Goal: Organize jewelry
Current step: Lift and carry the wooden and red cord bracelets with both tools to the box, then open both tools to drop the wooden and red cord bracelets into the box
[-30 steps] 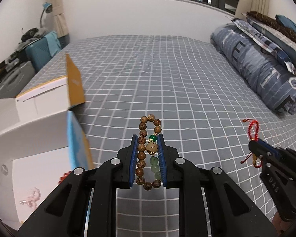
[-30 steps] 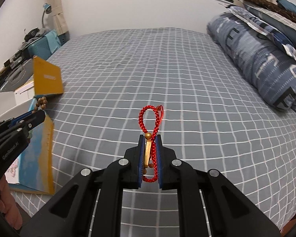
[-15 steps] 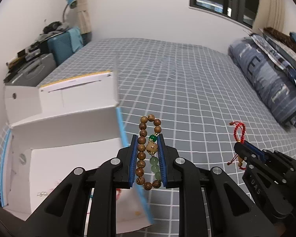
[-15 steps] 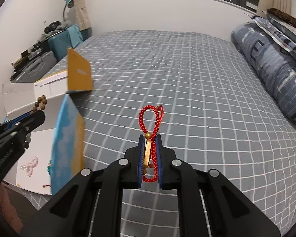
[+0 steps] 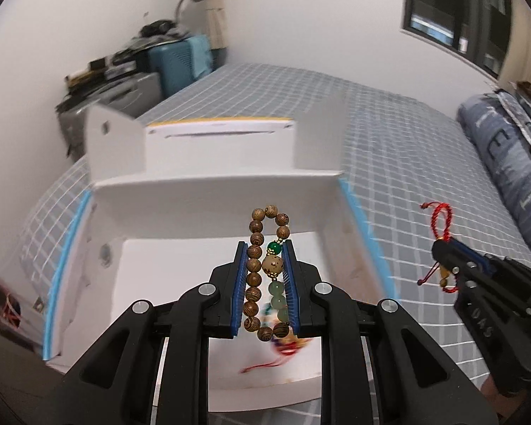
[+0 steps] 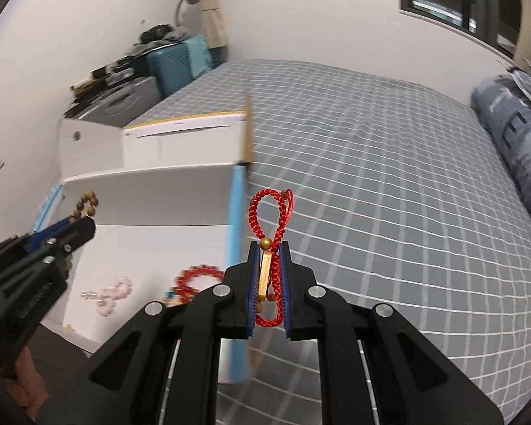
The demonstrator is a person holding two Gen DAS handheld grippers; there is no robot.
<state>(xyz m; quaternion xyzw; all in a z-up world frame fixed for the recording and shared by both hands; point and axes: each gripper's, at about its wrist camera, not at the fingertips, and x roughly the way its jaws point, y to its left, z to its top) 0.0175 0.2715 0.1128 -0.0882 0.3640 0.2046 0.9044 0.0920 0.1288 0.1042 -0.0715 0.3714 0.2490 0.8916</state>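
The left tongs (image 5: 264,283) clamp a wooden bead bracelet (image 5: 255,276) above the open white box (image 5: 209,198); beside them, the right tongs (image 6: 268,292) pinch a red braided bracelet (image 6: 270,219).

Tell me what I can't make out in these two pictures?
- Left wrist view: jewellery in the white box is a blurred smear behind the wooden bead bracelet in the left gripper.
- Right wrist view: the box's near corner hides behind the right gripper clamping the red cord bracelet.

Even indoor light is seen; the white box (image 5: 209,191) is blurred by motion, and beyond it edges are bent.
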